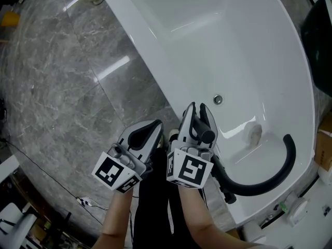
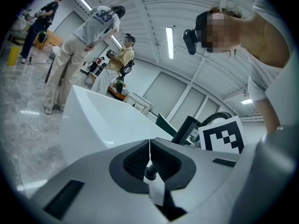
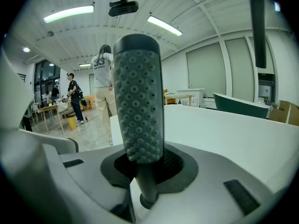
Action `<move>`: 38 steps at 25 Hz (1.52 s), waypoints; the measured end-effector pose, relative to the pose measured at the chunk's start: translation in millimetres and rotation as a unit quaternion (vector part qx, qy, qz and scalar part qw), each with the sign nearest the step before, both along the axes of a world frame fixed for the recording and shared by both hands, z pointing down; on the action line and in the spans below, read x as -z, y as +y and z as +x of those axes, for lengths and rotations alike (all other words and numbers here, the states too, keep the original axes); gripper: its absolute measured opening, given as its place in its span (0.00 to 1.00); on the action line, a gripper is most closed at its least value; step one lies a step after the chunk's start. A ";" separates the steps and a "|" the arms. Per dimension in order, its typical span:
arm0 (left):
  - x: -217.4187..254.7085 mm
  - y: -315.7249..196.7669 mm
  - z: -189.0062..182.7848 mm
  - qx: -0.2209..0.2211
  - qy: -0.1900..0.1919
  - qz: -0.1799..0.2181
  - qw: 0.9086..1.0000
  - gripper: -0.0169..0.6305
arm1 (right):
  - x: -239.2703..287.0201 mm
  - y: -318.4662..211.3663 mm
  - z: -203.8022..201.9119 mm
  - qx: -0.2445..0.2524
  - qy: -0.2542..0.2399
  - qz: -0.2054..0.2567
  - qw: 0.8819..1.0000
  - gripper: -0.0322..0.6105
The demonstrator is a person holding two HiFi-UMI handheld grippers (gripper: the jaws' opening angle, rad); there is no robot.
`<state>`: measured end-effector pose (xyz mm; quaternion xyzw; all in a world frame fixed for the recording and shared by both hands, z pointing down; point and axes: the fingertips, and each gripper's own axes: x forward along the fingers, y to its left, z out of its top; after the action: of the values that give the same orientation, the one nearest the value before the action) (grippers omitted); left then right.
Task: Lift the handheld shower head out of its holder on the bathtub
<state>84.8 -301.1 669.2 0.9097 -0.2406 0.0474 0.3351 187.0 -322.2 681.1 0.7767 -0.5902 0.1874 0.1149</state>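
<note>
- Right gripper (image 3: 149, 164): pinched on the slim dark stem of the handheld shower head (image 3: 138, 101), just below its nubbed grey face; head upright between the jaws.
- Left gripper (image 2: 149, 146): pressed together, nothing between the pads; parked just beside the right one, off the tub.
- Location of the shower head: at the near rim of the white bathtub (image 1: 249, 51), in the right gripper's hold; holder itself hidden under the grippers, so cannot tell whether seated or free.
- Risk, slip: round smooth stem, narrow grip; likely to twist or slide through the pads if pulled off-axis.
- Risk, drag: black hose (image 1: 275, 175) looping across the tub floor; its weight and stiffness likely to tug the head sideways on lifting.
- Risk, knock: hard tub rim close below; chipped enamel possible on a drop.
- Surroundings: overflow cap (image 1: 218, 99) on the inner wall, grey marble floor (image 1: 62, 87), people standing (image 3: 103, 85) well apart, a dark green tub (image 3: 247, 105) behind.
- Obstruction: only the left gripper close alongside.
</note>
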 end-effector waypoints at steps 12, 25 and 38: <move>14.6 -0.8 -2.2 0.003 0.002 0.008 1.000 0.05 | 18.9 -3.4 0.8 0.004 0.011 0.012 1.000 0.20; 61.3 2.5 1.7 -0.004 0.002 0.023 1.000 0.05 | 70.1 -0.4 0.5 0.023 0.020 0.027 0.999 0.19; 110.2 13.4 11.5 -0.016 0.003 0.034 0.999 0.05 | 128.1 -0.7 -4.1 0.045 0.017 0.050 0.998 0.19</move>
<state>96.3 -287.7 559.0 0.9246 -0.2262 0.0423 0.3036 182.9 -322.9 553.0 0.7571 -0.6313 0.1390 0.0941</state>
